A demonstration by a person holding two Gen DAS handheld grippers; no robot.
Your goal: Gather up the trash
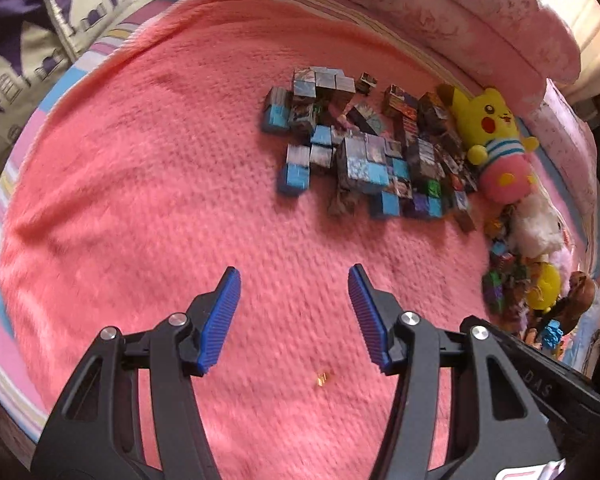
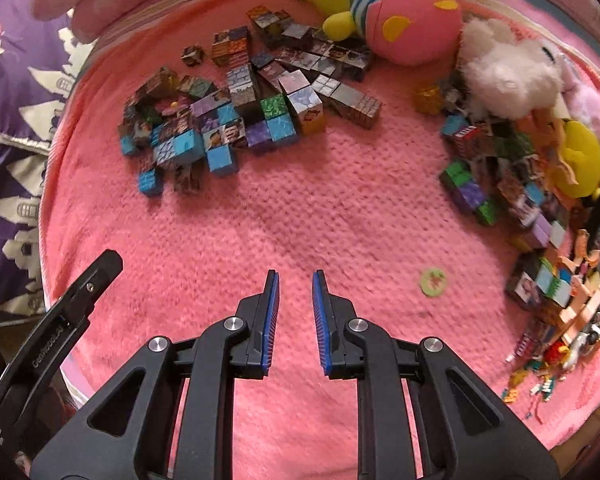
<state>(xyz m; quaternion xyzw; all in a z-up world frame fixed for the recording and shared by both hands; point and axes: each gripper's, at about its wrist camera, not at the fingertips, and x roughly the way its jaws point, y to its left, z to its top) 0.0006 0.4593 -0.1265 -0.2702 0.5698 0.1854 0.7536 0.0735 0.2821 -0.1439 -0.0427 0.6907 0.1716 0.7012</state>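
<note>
Pink fleece blanket [image 1: 140,200] covers the bed in the left wrist view. The left tongs [image 1: 294,276] hang spread wide above it, holding nothing. A small gold scrap [image 1: 322,378] lies on the blanket between the blue pads [image 1: 220,320], toward the bed's near edge. A heap of picture cubes [image 1: 360,148] sits toward the far edge, a yellow plush toy [image 1: 488,128] just beside it.

From the right wrist view, the right tongs [image 2: 294,276] are parted by a narrow gap, empty. A round green sticker-like scrap [image 2: 433,281] lies near the bed's right side, close to a second pile of cubes [image 2: 500,168] and a white fluffy toy [image 2: 508,72].
</note>
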